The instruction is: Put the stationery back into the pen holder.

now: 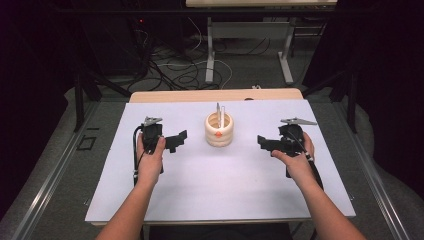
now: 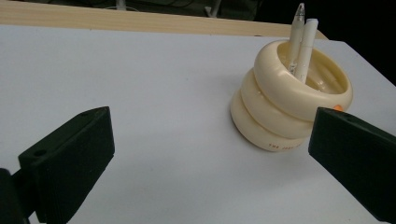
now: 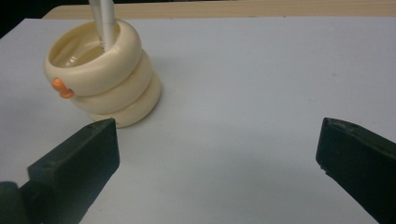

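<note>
A cream ringed pen holder [image 1: 219,130] [image 2: 289,105] [image 3: 105,74] with a small orange knob [image 1: 218,134] [image 3: 62,87] on its side stands mid-table. Two white pens [image 1: 220,112] [image 2: 301,44] stand upright in it; in the right gripper view a white pen [image 3: 103,21] leans at its rim. My left gripper [image 1: 177,140] [image 2: 210,158] hovers open to the holder's left, nothing between its jaws. To the holder's right is my right gripper [image 1: 262,142] [image 3: 217,163], open and empty. Both point toward the holder and stand apart from it.
A white sheet [image 1: 220,175] covers the wooden table [image 1: 215,95], whose far edge shows beyond it. Table legs [image 1: 210,55] and loose cables [image 1: 180,70] lie on the floor behind. The person's forearms [image 1: 135,200] come in from the near side.
</note>
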Action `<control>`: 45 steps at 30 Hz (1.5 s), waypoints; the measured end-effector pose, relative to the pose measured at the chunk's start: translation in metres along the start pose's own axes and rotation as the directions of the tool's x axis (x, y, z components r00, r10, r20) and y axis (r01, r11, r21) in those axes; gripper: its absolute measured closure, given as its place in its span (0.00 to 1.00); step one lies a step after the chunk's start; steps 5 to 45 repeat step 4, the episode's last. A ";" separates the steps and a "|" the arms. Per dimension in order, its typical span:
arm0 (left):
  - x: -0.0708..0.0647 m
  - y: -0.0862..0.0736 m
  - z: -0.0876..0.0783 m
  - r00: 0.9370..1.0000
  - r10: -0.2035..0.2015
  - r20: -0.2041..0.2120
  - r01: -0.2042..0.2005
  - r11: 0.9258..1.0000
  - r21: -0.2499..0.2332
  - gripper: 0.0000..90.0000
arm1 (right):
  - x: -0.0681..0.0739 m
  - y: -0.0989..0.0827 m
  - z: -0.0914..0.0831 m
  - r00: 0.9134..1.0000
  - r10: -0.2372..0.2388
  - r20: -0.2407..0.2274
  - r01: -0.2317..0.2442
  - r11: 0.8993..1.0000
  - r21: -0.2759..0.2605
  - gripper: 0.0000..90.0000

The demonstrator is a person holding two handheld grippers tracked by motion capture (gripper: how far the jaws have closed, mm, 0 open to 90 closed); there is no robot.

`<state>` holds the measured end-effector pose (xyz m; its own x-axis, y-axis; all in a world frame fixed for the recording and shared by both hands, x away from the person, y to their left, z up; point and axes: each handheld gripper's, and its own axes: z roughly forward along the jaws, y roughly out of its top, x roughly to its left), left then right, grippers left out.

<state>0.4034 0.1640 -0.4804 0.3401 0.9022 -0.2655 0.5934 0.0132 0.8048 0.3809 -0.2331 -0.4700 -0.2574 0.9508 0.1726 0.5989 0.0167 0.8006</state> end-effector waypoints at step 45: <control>0.001 0.001 0.000 1.000 0.012 -0.019 -0.012 1.000 0.011 0.00 | -0.010 -0.006 0.002 1.000 0.014 0.013 -0.014 1.000 0.007 0.00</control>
